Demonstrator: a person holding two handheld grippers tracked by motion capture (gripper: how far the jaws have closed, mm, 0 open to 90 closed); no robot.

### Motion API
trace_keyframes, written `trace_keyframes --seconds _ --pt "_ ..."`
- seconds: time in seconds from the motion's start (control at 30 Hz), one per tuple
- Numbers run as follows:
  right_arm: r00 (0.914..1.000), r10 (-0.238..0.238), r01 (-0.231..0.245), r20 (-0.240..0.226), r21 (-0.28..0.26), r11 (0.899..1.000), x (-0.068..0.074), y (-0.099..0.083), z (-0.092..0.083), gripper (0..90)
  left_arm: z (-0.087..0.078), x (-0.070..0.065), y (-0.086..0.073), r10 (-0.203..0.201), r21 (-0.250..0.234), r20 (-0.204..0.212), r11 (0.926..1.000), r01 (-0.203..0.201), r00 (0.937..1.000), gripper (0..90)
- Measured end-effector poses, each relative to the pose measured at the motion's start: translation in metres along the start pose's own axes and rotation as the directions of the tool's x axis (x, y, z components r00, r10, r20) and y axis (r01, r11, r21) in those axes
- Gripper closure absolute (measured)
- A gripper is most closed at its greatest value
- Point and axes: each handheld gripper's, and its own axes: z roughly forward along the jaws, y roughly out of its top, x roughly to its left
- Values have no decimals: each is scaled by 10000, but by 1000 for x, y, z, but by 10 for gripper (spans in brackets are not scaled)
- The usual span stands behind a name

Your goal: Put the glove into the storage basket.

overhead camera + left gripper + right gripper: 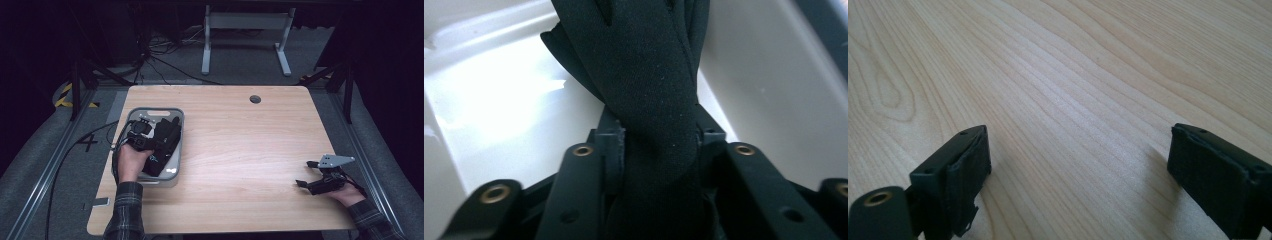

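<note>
Two hand-held grippers work at a light wooden table (pixel 235 150), seen first from above. At the left side of the table sits a pale grey plastic tray (pixel 176 116) with rounded corners. A black glove (pixel 167 140) lies inside the tray, stretching from its far end toward its near end. The left gripper (pixel 141 131), held in the person's left hand (pixel 131 162), is lowered into the tray over the glove. A plaid sleeve (pixel 125 210) comes in from the bottom edge. Well apart, near the table's right edge, the right gripper (pixel 306 175) rests low over bare wood, its jaws spread and pointing left, with a grey three-cornered plate on top.

From the left gripper view, the black glove (pixel 649 90) runs up the middle of the frame between the two black jaws. Its fabric is bunched and narrowed where the pads (pixel 616 145) press on it from both sides. The glove's fingers fan out above, against the tray's white floor and walls (pixel 499 100).

From the right gripper view, the two black jaws stand wide apart with nothing between them. Beneath them is bare, pale wood grain (pixel 1073 90).
</note>
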Motion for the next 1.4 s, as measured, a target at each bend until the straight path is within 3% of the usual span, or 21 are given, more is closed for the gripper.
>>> trace_keyframes --seconds 0.2,0.3,0.43,0.83,1.07,1.4 --pt "10000 -1 1 1 1 10000 0 0 0 108 5 7 -4 -290 -69 -210 9996 289 9994 405" --pt "10000 0 0 -1 0 10000 0 0 0 108 4 6 -4 -161 -193 -375 9997 154 9992 280" --pt "10000 0 0 0 1 10000 0 0 0 108 -2 5 -4 -112 -553 -600 9984 79 9981 184" --pt "10000 0 0 0 0 10000 0 0 0 108 -24 -8 1 213 -1436 -502 9892 -283 9985 146" --pt "10000 0 0 -1 1 10000 0 0 0 108 -32 -27 9 598 -2010 -221 9776 -630 9980 145" --pt "10000 -2 2 2 0 10000 0 0 0 108 -36 -60 17 1168 -2262 162 9678 -1101 9930 143"
